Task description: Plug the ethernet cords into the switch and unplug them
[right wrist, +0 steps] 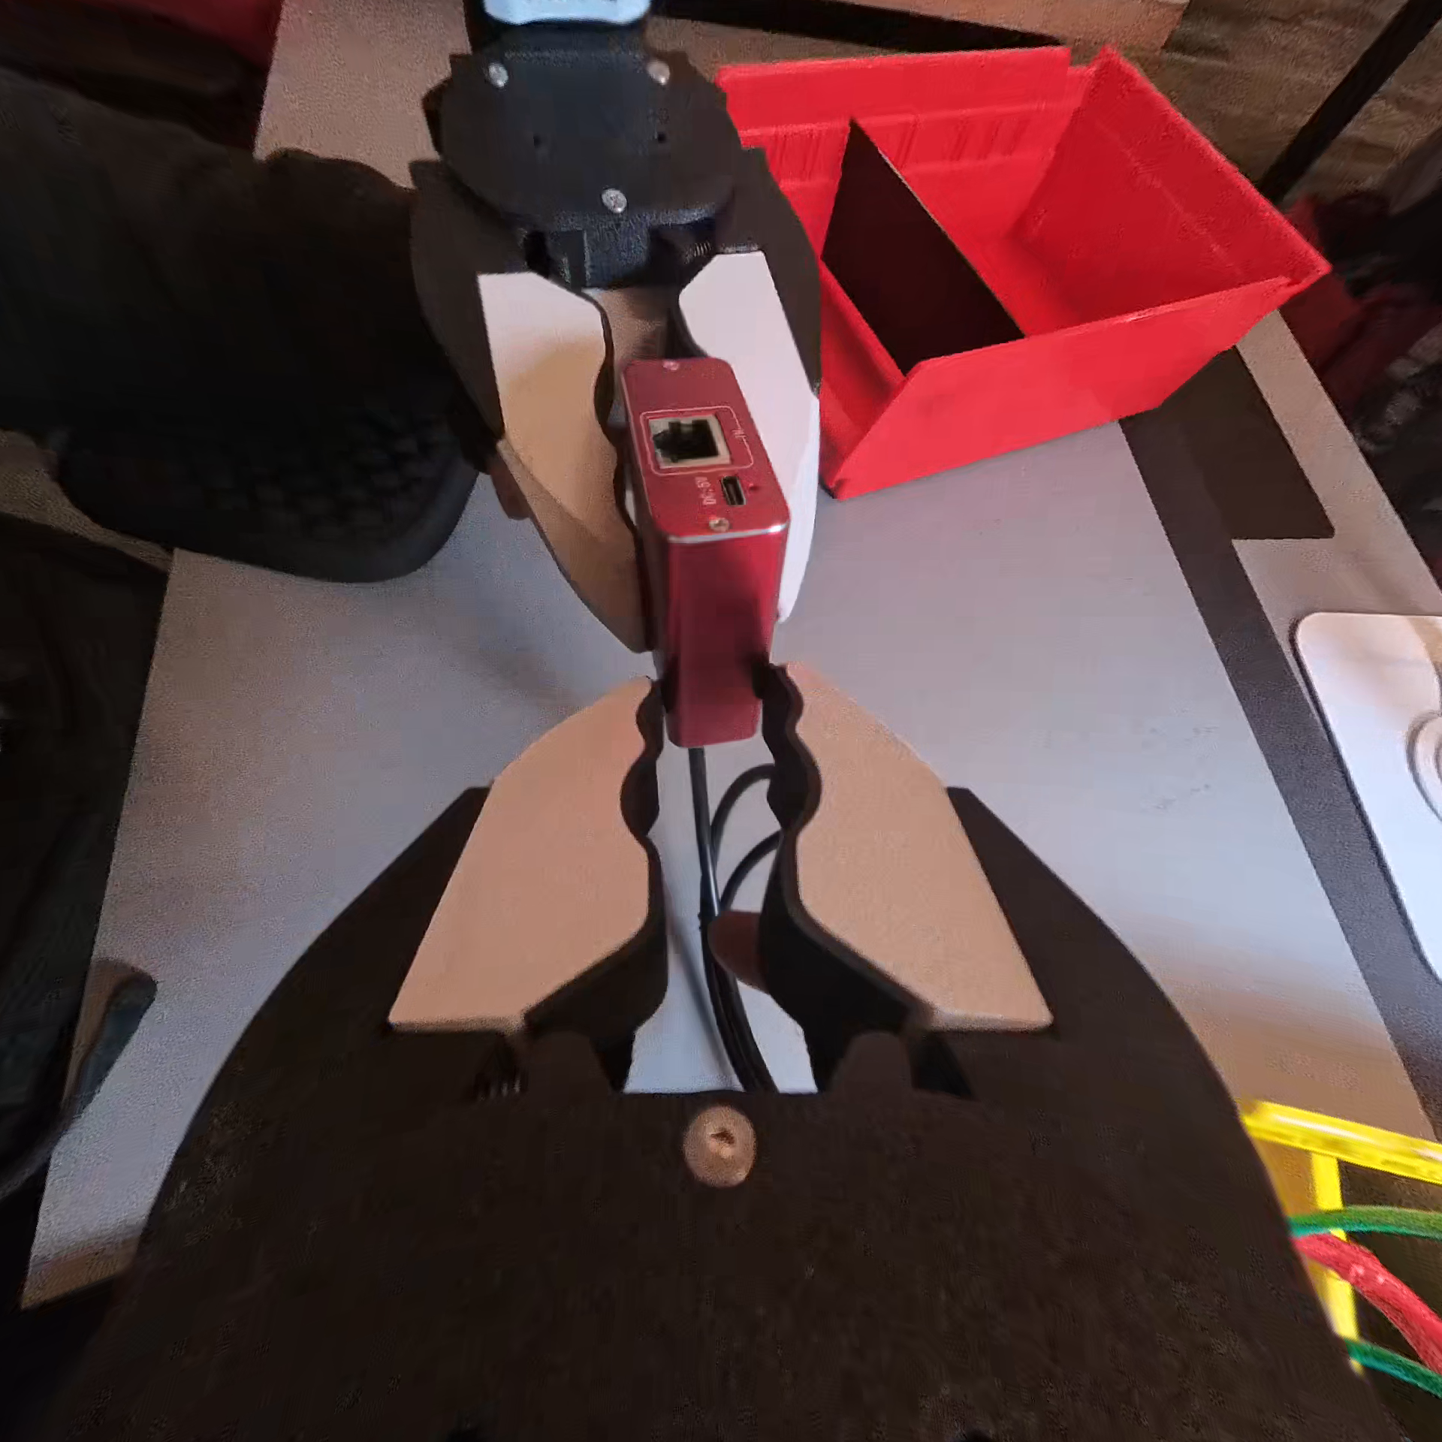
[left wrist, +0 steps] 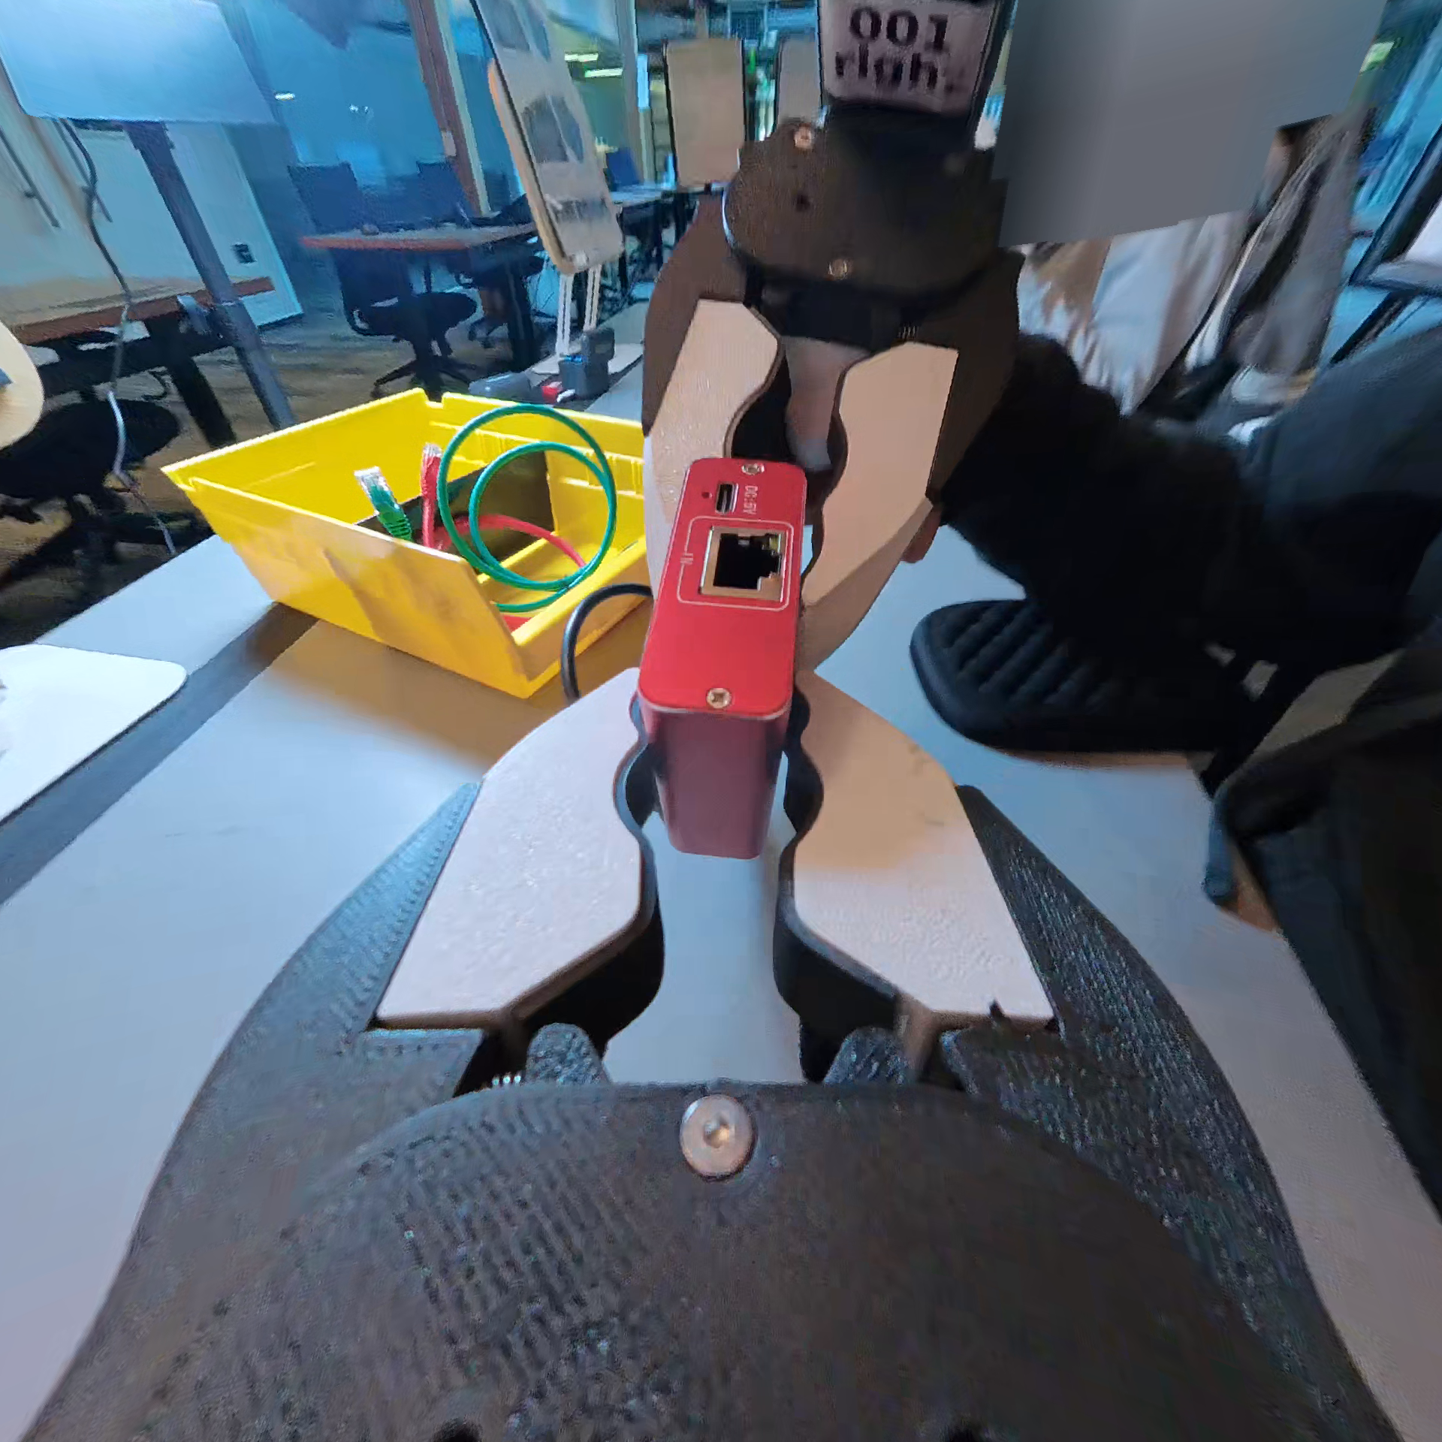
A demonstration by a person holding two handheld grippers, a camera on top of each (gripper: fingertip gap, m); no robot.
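A small red metal box-shaped switch (left wrist: 714, 663) was held above the grey tabletop (left wrist: 312, 780), clamped at its lower body between the fingers of the left gripper (left wrist: 712, 768). Its upper end, bearing one empty ethernet port and a smaller socket, was faced toward both cameras. The right gripper (right wrist: 708, 706) was also clenched on the switch, gripping it from the opposite side, fingers touching its narrow flanks. A thin black cable (right wrist: 714, 897) was seen hanging below the switch. Behind the switch, a yellow plastic bin (left wrist: 374, 562) was seen holding coiled green ethernet cords (left wrist: 530, 499) and a red ethernet cord (left wrist: 499, 534). Beside the switch, a red plastic bin (right wrist: 1053, 312) with a dark divider was seen.
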